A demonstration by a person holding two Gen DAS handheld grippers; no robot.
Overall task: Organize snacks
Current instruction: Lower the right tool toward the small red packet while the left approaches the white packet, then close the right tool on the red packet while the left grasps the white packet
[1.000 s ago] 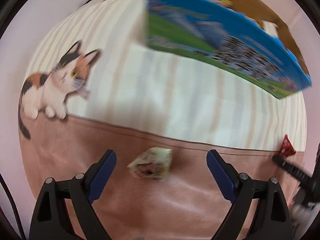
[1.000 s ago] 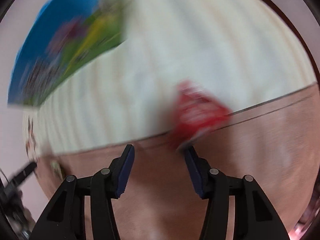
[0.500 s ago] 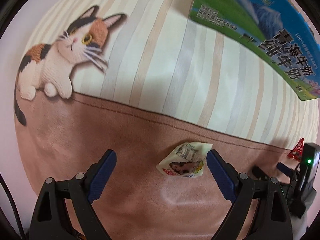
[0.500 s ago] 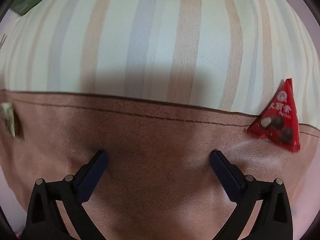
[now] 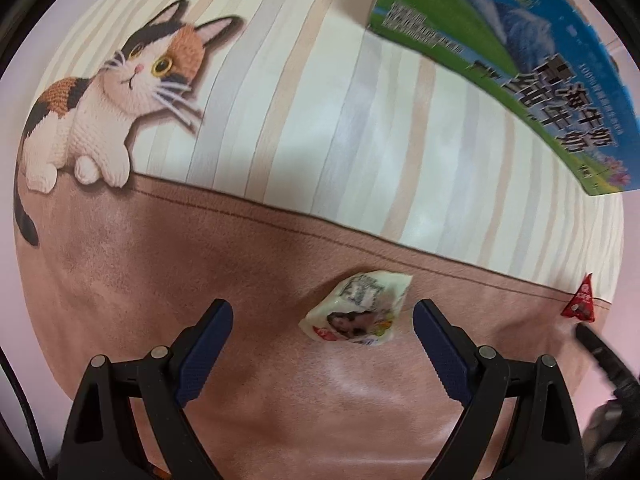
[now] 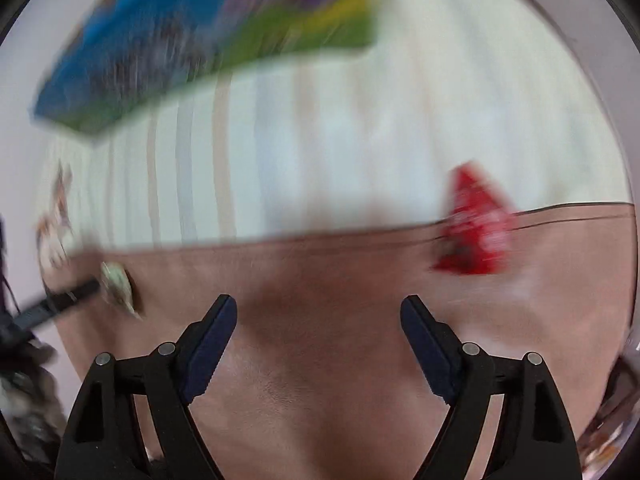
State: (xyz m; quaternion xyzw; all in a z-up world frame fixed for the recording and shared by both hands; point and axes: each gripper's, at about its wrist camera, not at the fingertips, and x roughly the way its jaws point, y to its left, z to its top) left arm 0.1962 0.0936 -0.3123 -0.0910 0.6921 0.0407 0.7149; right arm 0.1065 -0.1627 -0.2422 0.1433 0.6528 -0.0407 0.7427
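Note:
A small white snack packet (image 5: 358,310) lies on the brown part of the mat, just ahead of my left gripper (image 5: 322,318) and between its open fingers, nearer the right one. A red triangular snack packet (image 6: 474,232) lies on the seam between brown and striped cloth, ahead and to the right of my open, empty right gripper (image 6: 319,312). It also shows at the far right of the left wrist view (image 5: 582,304). The white packet shows small at the left of the blurred right wrist view (image 6: 118,286).
A blue and green milk carton box (image 5: 520,52) stands at the back on the striped cloth; it shows blurred in the right wrist view (image 6: 208,48). A knitted cat picture (image 5: 108,96) is on the mat's left. The other gripper's black finger (image 5: 596,344) reaches in at right.
My left gripper has shifted so the white packet sits more centred between its fingers. My right gripper has swung, the view is blurred, and the red packet sits higher and closer to centre.

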